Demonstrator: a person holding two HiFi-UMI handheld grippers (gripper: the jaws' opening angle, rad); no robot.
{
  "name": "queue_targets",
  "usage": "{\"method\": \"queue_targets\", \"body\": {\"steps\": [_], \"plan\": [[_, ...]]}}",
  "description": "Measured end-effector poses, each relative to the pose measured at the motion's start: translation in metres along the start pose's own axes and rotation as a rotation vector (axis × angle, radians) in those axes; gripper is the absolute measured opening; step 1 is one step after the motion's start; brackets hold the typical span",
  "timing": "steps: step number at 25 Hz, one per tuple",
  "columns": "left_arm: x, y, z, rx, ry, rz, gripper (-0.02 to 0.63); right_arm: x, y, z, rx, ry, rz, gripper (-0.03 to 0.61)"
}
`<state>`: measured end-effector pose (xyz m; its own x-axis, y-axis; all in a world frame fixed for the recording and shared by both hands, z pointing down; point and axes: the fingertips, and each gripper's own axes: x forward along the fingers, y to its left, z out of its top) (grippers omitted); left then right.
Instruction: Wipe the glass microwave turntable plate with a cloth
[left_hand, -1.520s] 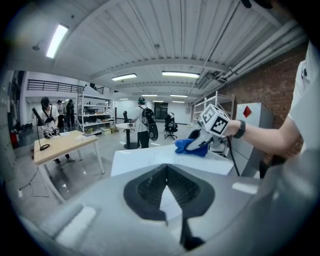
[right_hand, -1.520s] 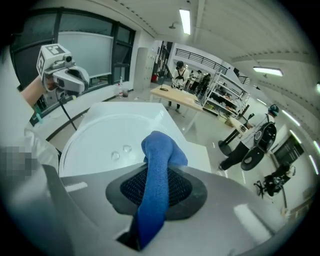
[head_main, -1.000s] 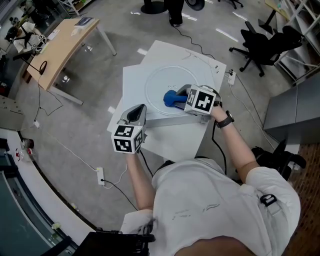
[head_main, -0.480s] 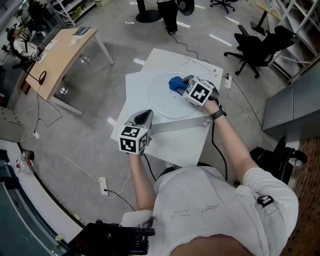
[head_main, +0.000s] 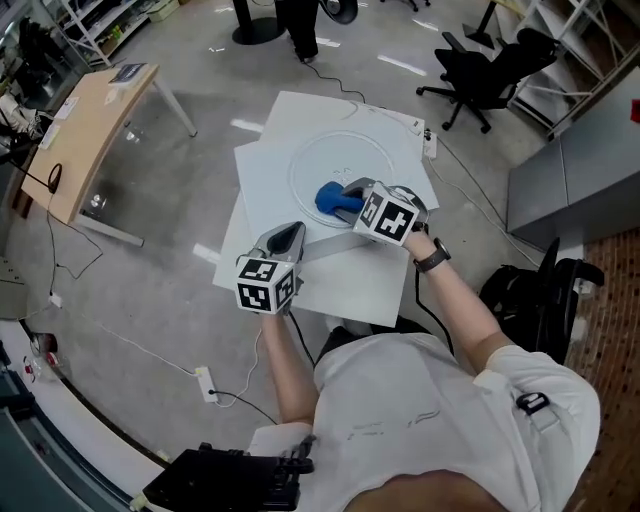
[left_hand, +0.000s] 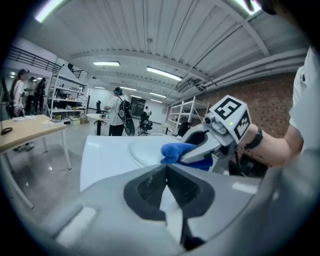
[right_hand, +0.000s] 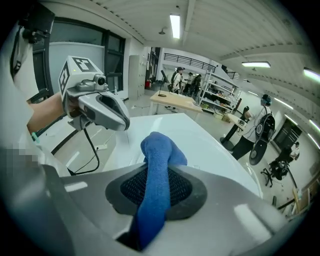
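Observation:
The clear glass turntable plate (head_main: 350, 150) lies on a white table (head_main: 270, 170). My right gripper (head_main: 345, 197) is shut on a blue cloth (head_main: 330, 200), and the cloth rests on the plate's near left part. In the right gripper view the cloth (right_hand: 156, 150) runs up between the jaws and folds over their tips. My left gripper (head_main: 290, 234) stands at the table's near edge, just short of the plate's rim, with its jaws shut on nothing. The left gripper view shows the plate (left_hand: 145, 148), the cloth (left_hand: 175, 150) and the right gripper (left_hand: 176, 156) ahead of the left gripper (left_hand: 166, 167).
A wooden desk (head_main: 90, 120) stands to the left and a black office chair (head_main: 480, 70) at the far right. A grey cabinet (head_main: 580, 160) is on the right. A cable and power strip (head_main: 205, 380) lie on the floor. People (left_hand: 117, 112) stand far off.
Half a second ago the cloth was on the plate's far part; my right gripper has drawn it back to the near left part. My left gripper has stayed put.

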<state>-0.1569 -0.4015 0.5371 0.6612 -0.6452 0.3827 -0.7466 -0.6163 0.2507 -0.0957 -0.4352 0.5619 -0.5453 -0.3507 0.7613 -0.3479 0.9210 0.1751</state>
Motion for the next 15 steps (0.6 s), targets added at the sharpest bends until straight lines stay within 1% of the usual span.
{"method": "queue_targets", "body": {"steps": [2,4,7,9,11,13,15], "plan": [[-0.001,0.0,-0.001,-0.011,-0.009,-0.012,0.003,0.011,-0.001,0.014,-0.007,-0.013,0.011,0.069],[-0.003,-0.001,-0.004,-0.019,-0.016,-0.021,0.004,0.018,-0.014,0.022,-0.016,-0.011,-0.014,0.069],[-0.006,0.001,-0.006,-0.033,-0.033,-0.018,0.003,0.019,-0.056,0.011,0.004,0.033,-0.133,0.069],[-0.009,0.002,-0.008,-0.041,-0.044,-0.01,0.005,0.012,-0.082,-0.009,0.051,0.074,-0.219,0.069],[-0.012,0.001,-0.01,-0.048,-0.055,0.002,0.003,0.002,-0.094,-0.029,0.117,0.089,-0.264,0.069],[-0.019,-0.002,-0.011,-0.051,-0.062,0.016,0.005,-0.008,-0.092,-0.042,0.166,0.066,-0.279,0.067],[-0.028,-0.008,-0.012,-0.05,-0.07,0.034,0.004,-0.022,-0.085,-0.042,0.176,-0.013,-0.302,0.067]]}}
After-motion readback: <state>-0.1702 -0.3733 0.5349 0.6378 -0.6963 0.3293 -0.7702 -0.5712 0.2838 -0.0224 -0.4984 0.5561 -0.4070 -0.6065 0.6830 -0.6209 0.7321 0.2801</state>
